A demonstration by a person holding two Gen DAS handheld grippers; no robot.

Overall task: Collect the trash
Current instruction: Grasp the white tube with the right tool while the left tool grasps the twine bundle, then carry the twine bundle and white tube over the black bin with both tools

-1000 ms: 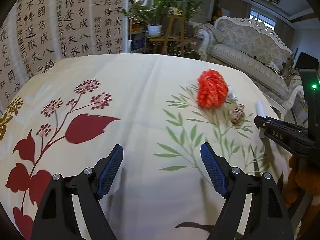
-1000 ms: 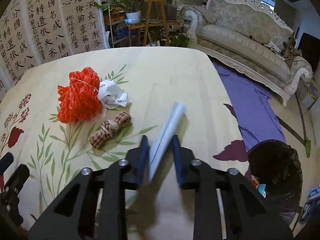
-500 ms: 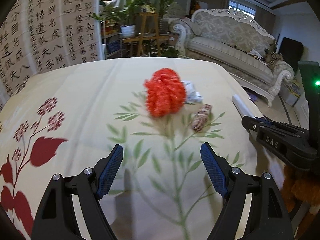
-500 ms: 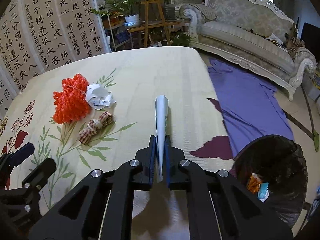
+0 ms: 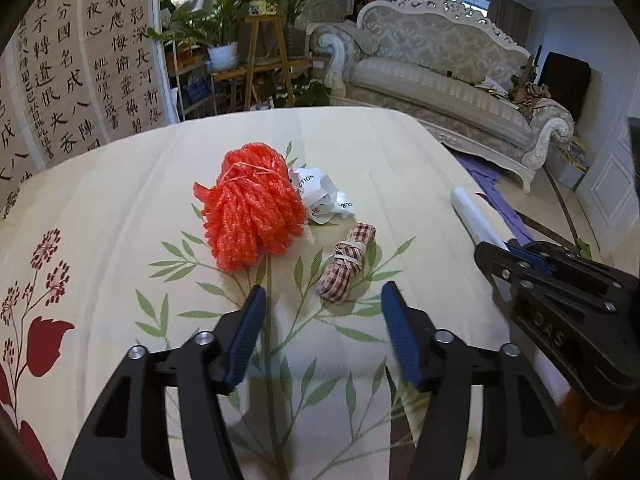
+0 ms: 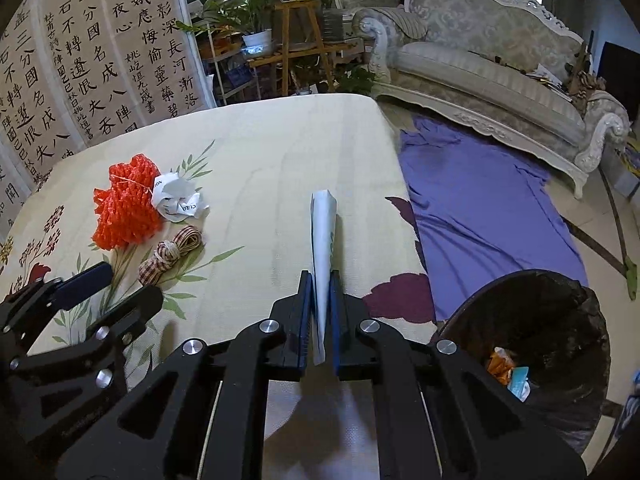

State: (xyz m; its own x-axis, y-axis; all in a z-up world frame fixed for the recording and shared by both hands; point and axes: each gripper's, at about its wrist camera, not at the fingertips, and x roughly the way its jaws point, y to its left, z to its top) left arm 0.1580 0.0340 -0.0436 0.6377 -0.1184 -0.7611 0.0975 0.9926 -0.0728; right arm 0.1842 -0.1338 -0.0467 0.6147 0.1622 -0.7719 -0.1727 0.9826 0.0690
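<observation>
On the flowered tablecloth [image 5: 120,208] lie an orange mesh bundle [image 5: 252,216], a crumpled white paper [image 5: 324,196] and a checked ribbon bundle [image 5: 348,260]. My left gripper [image 5: 324,292] hovers at the ribbon's near end. Its jaws are closing, and the pads do not touch the ribbon. The right wrist view shows the same mesh bundle [image 6: 124,208], crumpled paper [image 6: 178,198], ribbon [image 6: 172,254] and left gripper [image 6: 126,284]. My right gripper [image 6: 321,276] is shut on a white rolled paper [image 6: 323,232] that points away over the table. In the left wrist view that roll [image 5: 476,220] sticks out of the right gripper [image 5: 516,250].
A black trash bin [image 6: 560,300] holding some scraps stands on the floor below the table's right edge. A purple cloth [image 6: 480,208] lies on the floor beyond it. A pale sofa [image 6: 500,72], a calligraphy screen [image 6: 100,60] and a plant stand [image 6: 296,28] lie behind the table.
The left gripper swung across the table to the ribbon bundle and its jaws narrowed. The right gripper closed on the rolled paper, squeezing it flat.
</observation>
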